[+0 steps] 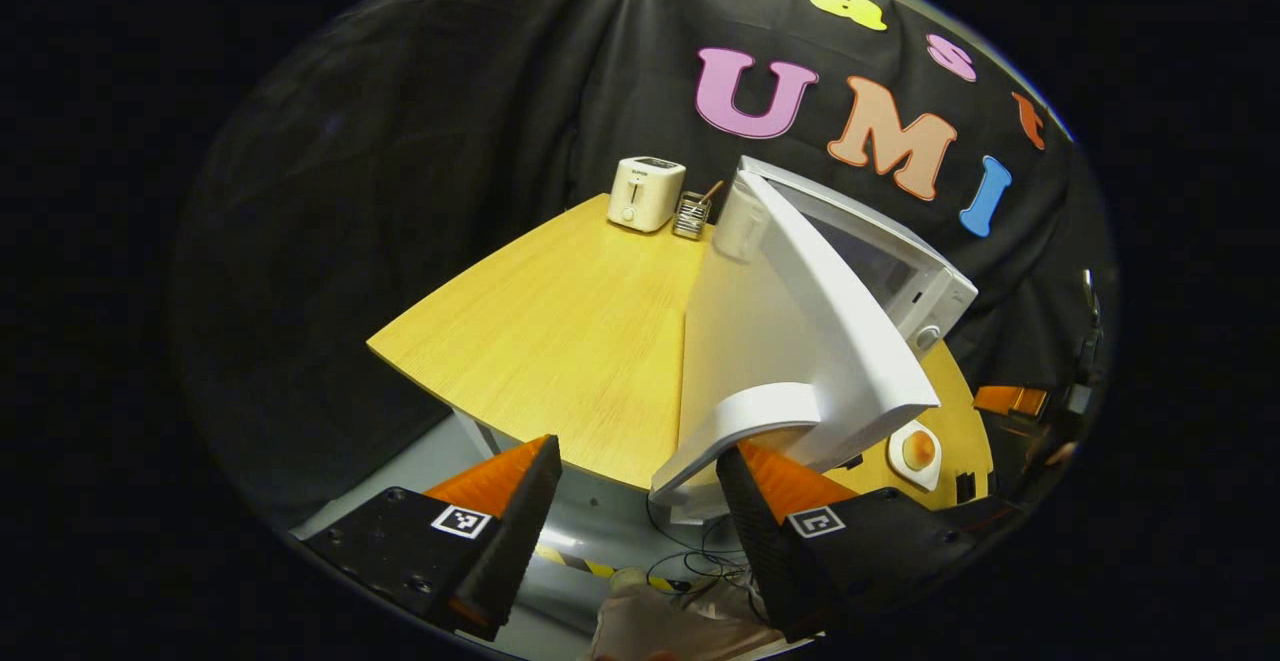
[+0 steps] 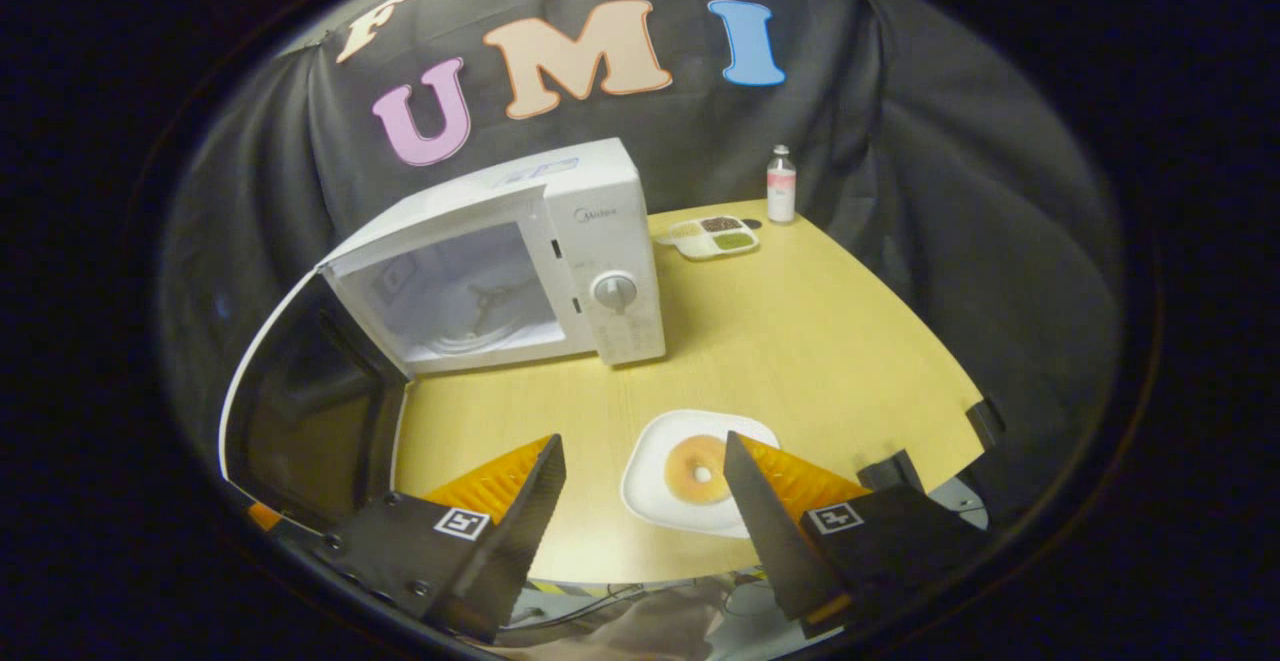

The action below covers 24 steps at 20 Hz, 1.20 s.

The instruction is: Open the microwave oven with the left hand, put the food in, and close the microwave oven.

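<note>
Two orange-and-black grippers stand wide apart in the jaws, neither gripping anything. The white box-shaped microwave oven (image 2: 560,251) sits on the yellow wooden table (image 2: 820,341) with its white-framed door (image 1: 800,311) swung fully open. The left gripper (image 1: 635,501) is at the door's outer edge. In front of the oven, a white plate (image 2: 650,466) holding a round golden doughnut (image 2: 695,468) lies between the right gripper's (image 2: 645,496) fingers.

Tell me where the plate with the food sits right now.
In the right gripper view, the white plate with the donut lies on the yellow table near its front edge, between the right gripper fingers, before the open microwave.
</note>
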### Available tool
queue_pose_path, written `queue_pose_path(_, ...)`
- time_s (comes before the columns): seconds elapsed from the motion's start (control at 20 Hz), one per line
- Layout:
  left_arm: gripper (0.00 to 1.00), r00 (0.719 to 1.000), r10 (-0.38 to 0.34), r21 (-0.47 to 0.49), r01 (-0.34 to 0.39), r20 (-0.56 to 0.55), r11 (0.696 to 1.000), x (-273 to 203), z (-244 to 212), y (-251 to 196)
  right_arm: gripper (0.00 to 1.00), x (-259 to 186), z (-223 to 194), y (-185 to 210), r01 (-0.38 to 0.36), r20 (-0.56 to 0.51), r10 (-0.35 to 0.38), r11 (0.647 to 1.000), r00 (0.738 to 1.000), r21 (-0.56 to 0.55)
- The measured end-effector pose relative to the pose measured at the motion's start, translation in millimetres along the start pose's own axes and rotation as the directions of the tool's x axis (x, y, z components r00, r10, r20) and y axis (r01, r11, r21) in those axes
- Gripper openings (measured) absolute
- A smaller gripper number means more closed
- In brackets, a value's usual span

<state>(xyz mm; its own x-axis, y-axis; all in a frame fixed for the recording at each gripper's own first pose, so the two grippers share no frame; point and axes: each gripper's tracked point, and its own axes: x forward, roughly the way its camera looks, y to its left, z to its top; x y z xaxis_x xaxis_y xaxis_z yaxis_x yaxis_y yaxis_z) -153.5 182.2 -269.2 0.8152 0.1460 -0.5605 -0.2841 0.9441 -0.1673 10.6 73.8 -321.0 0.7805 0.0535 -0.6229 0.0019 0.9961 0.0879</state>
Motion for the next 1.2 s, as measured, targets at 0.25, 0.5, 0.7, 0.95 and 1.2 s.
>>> queue_pose_path(0.25,0.92,0.992,0.119,-0.048,-0.117,0.047,0.992,-9.4,7.7,38.0,0.99,15.1,-25.7,-9.0,0.023,-0.069,-0.024,1.0,0.997,-0.013)
queue_pose_path(0.5,0.88,0.943,0.292,-0.163,-0.267,0.158,0.95,-37.4,49.3,86.2,0.99,43.8,-44.9,-23.0,0.043,-0.15,-0.047,0.999,0.988,-0.029)
queue_pose_path(0.7,0.88,0.874,0.401,-0.168,-0.367,0.274,0.915,-58.8,92.4,102.9,0.99,62.9,-60.8,-30.5,0.038,-0.221,-0.045,0.999,0.974,-0.037)
queue_pose_path(0.95,0.87,0.791,0.462,-0.148,-0.441,0.402,0.885,-85.9,136.3,88.1,0.99,84.3,-71.6,-38.7,0.028,-0.284,-0.045,0.997,0.958,-0.065)
queue_pose_path(1.2,0.82,0.761,0.44,-0.187,-0.401,0.476,0.897,-88.3,155.7,56.4,0.99,102.8,-83.8,-40.8,0.004,-0.349,-0.03,0.997,0.936,-0.076)
